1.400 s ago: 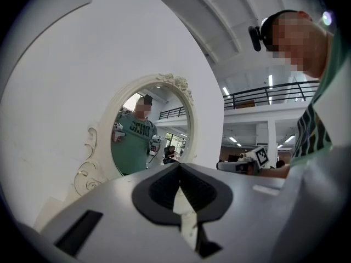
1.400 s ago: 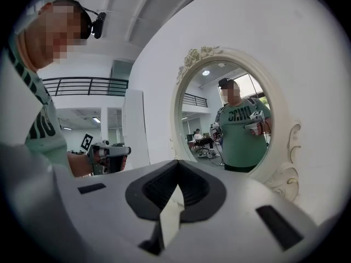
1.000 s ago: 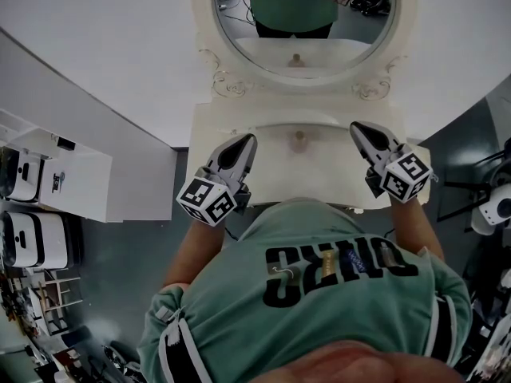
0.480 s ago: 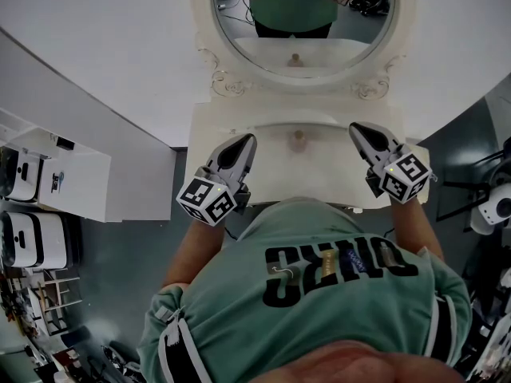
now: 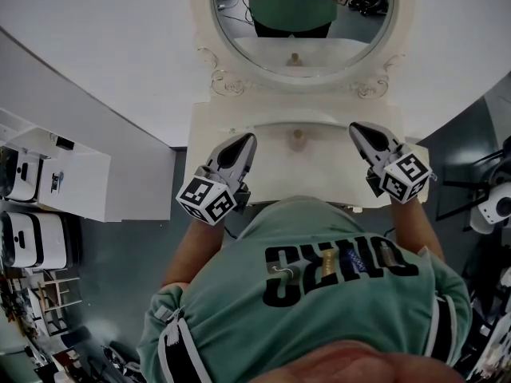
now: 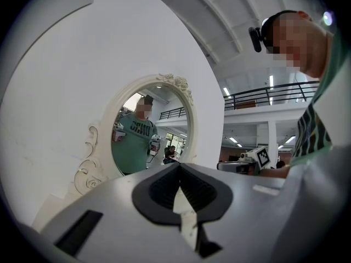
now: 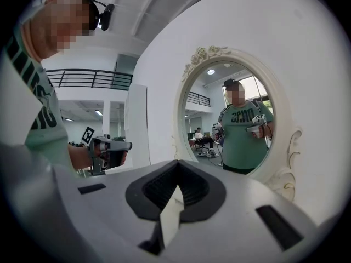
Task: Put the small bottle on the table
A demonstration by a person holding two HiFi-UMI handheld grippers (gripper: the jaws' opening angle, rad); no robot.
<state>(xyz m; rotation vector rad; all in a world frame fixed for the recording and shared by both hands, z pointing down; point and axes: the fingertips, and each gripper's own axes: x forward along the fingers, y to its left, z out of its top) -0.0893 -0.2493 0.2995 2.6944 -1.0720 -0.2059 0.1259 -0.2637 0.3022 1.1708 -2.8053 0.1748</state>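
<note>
In the head view a small bottle (image 5: 299, 140) with a tan top stands upright on the white vanity table (image 5: 271, 178), near its back middle under the oval mirror (image 5: 303, 22). My left gripper (image 5: 249, 139) hovers over the table left of the bottle and my right gripper (image 5: 356, 126) right of it, both apart from it. Both point toward the mirror wall. In the left gripper view the left gripper (image 6: 179, 166) is shut and holds nothing. In the right gripper view the right gripper (image 7: 176, 163) is likewise shut and holds nothing. The bottle is hidden in both gripper views.
The mirror (image 6: 148, 127) reflects the person and both grippers. A white cabinet (image 5: 80, 182) stands left of the vanity, with white devices (image 5: 36, 238) below it. Tripod gear (image 5: 495, 206) stands on the grey floor at the right. A white wall rises behind the table.
</note>
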